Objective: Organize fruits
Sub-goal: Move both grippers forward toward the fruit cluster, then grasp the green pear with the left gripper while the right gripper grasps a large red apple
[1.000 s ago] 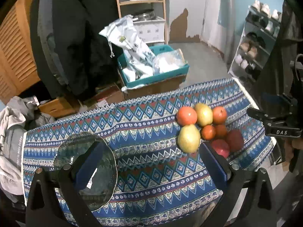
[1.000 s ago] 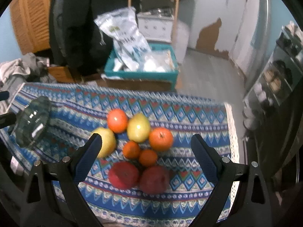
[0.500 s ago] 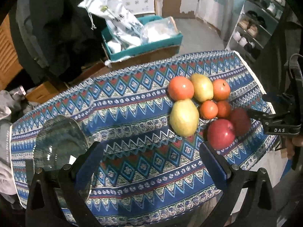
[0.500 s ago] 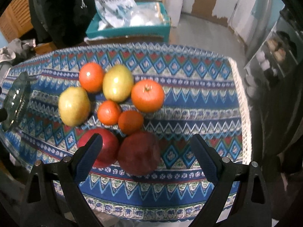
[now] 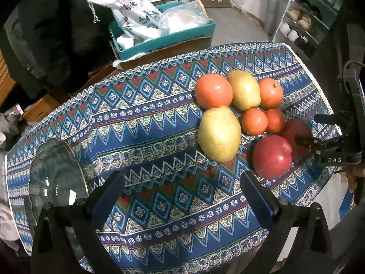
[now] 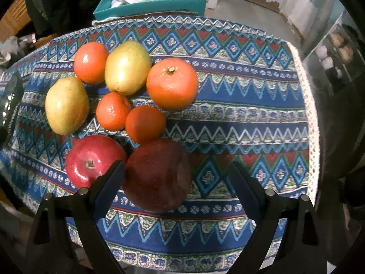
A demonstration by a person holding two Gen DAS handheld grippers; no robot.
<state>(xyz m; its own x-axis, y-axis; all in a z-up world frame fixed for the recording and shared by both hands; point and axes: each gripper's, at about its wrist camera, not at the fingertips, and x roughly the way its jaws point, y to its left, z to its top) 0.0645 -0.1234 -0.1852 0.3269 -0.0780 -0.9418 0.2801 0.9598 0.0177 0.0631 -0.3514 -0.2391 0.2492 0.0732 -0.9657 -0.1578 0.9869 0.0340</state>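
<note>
Our right gripper [image 6: 176, 178], jaws closing, straddles the dark red apple [image 6: 157, 175]. We should centre it, clear of the bright red apple [image 6: 91, 159]. Our left gripper [image 5: 182, 194] hangs open, empty.

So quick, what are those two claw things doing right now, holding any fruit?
Left gripper: open, holding nothing, above the tablecloth.
Right gripper: open, jaws closing around the dark red apple, not gripping it yet.

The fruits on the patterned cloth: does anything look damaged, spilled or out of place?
Nothing stands out. Two yellow-green pears, four oranges and two red apples sit whole, clustered on the patterned tablecloth. The clear glass plate holds no fruit.
</note>
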